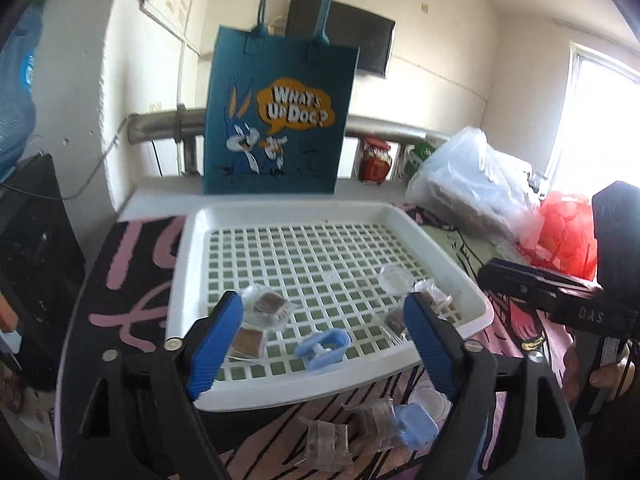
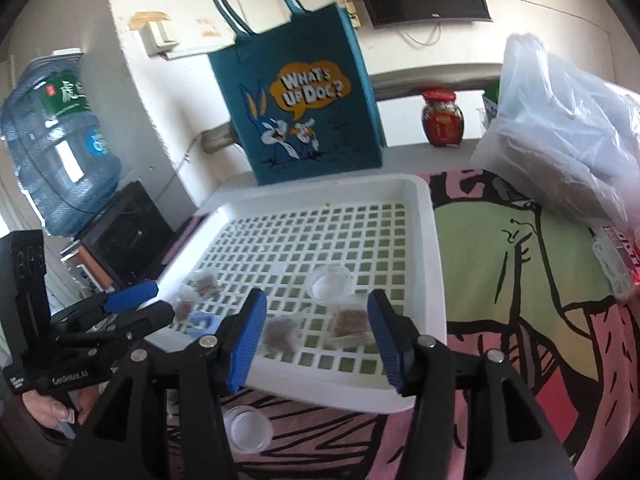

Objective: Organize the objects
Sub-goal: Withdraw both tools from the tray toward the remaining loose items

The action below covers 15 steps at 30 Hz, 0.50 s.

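Observation:
A white lattice tray [image 1: 280,216] [image 2: 436,240] lies on the patterned cloth. In it are clear packets with brown contents [image 1: 270,304] [image 2: 350,320], a clear round lid [image 1: 394,278] [image 2: 330,282] and a blue clip [image 1: 324,348] [image 2: 202,322]. My left gripper [image 1: 326,330] is open and empty over the tray's near edge, above the blue clip. My right gripper [image 2: 318,338] is open and empty over the tray's near right part, with two packets between its fingers. In front of the tray lie more packets [image 1: 328,444], a blue box [image 1: 416,426] and a clear lid [image 2: 248,428].
A blue "What's Up Doc?" tote bag [image 1: 276,116] [image 2: 304,100] stands behind the tray. A red-lidded jar [image 2: 442,118], a clear plastic bag [image 2: 560,132] and a red bag [image 1: 568,236] sit at the right. A water bottle [image 2: 56,152] stands on the left.

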{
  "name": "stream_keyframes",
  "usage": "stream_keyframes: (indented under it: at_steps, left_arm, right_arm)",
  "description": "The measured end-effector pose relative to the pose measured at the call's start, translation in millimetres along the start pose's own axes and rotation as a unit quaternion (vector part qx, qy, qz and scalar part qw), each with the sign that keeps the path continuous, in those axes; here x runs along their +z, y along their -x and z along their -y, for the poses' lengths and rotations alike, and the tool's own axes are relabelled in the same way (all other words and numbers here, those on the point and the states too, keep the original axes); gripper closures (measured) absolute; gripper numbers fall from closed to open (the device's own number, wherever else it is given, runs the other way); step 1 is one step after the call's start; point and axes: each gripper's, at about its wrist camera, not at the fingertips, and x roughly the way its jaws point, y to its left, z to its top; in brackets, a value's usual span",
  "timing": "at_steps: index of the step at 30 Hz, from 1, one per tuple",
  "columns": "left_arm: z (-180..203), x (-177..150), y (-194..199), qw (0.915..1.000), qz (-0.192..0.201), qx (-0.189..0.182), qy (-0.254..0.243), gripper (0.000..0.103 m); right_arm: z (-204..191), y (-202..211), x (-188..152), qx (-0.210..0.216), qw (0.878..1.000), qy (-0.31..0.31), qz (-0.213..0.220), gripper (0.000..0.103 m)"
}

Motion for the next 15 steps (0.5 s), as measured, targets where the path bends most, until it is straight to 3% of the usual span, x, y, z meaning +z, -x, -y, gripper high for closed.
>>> stream_keyframes:
  at_steps: [3, 6, 11, 15]
  left_arm:
    - [-8.8, -3.7, 23.5, 0.9998, 0.015, 0.011, 0.006, 0.010]
    - [-15.6, -17.7, 29.6, 0.9996, -0.017, 0.021, 0.006, 0.010]
    - [-16.2, -54.0, 21.4, 0.9963, -0.083, 0.022, -0.010, 0.010]
    - [-10.4, -69.3, 6.9, 0.9930, -0.111, 0.032, -0.026, 0.010]
  right_arm:
    - [-19.6, 26.2, -7.1, 0.022, 0.999, 0.033, 0.025, 0.043]
    - [-33.8, 38.7, -20.0, 0.028, 0.997, 0.065, 0.026, 0.042]
    - [-39.8, 24.5, -48.9, 0.016, 0.994, 0.098, -0.039, 0.042]
    - [-41.4, 1.2, -68.6, -0.017, 0.986, 0.134, -0.097, 0.043]
